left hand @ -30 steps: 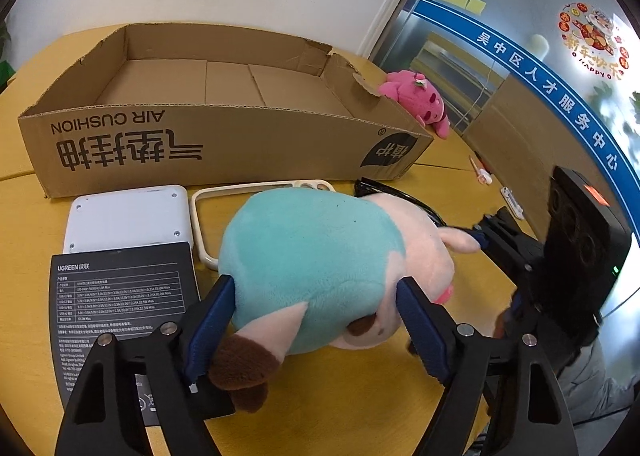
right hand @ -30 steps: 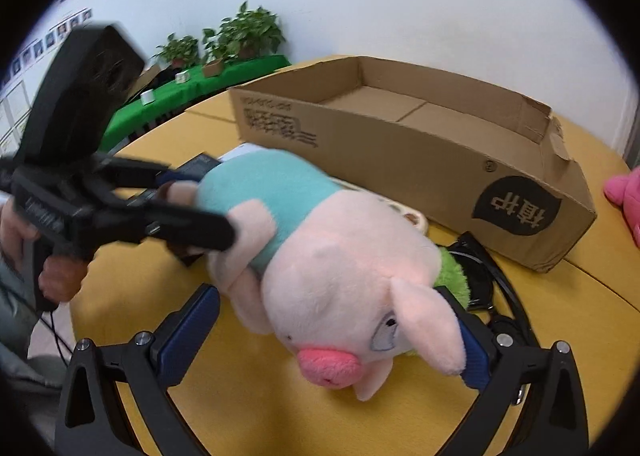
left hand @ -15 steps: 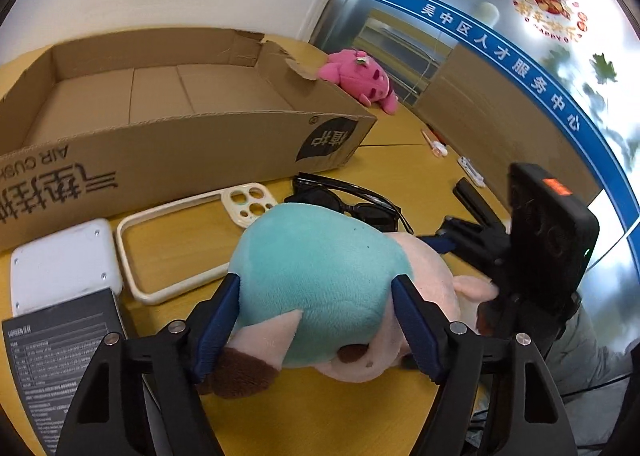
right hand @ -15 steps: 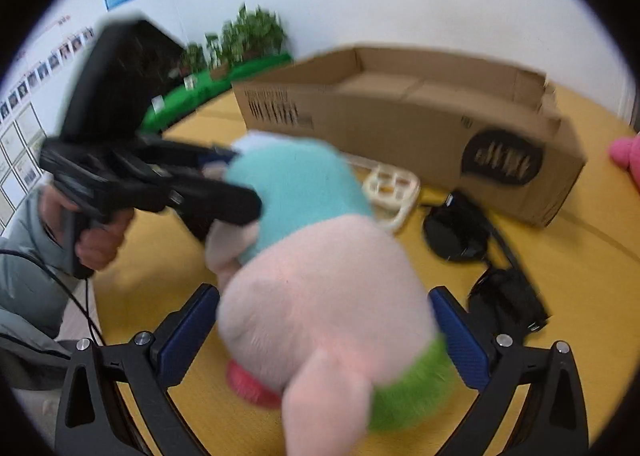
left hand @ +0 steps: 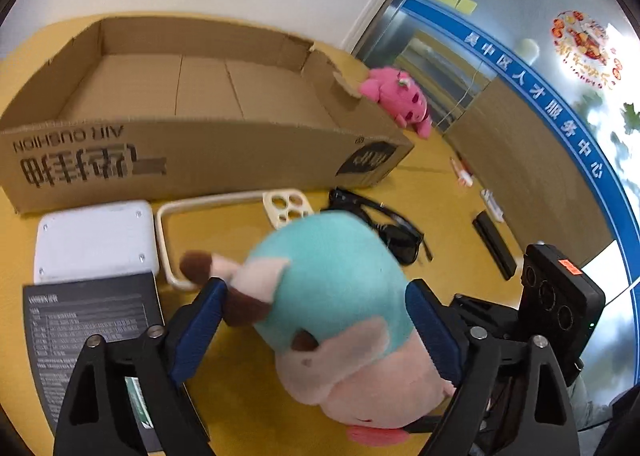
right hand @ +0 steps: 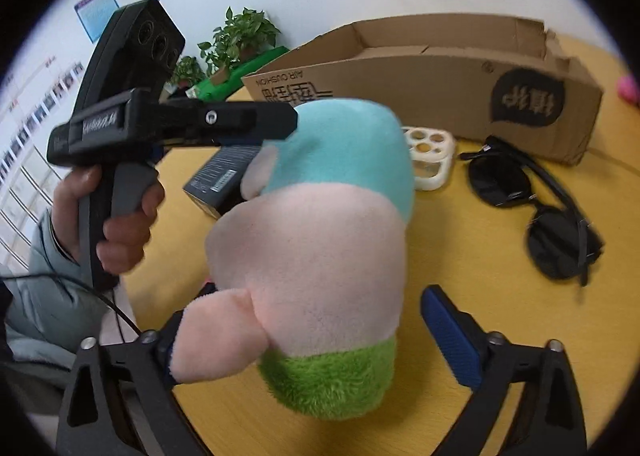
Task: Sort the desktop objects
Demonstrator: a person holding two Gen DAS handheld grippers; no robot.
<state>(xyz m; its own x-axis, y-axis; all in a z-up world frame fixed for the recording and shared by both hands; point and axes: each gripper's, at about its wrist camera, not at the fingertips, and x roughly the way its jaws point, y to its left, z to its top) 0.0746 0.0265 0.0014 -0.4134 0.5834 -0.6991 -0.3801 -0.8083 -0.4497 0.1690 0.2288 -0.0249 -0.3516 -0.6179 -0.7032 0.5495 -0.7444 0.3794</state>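
My left gripper (left hand: 316,324) has just been opening; its jaws stand wide around the teal body of the plush pig (left hand: 340,308), the right pad against the plush, the left pad clear of the body with a brown-tipped leg over it. My right gripper (right hand: 320,340) has just been closing; its jaws straddle the pig's pink head, a gap showing at the right pad. The pig sits on the yellow table (right hand: 480,256). Beyond lie black sunglasses (right hand: 532,212), a cream phone case (left hand: 224,216), a black booklet (left hand: 92,332) and the open cardboard box (left hand: 192,160).
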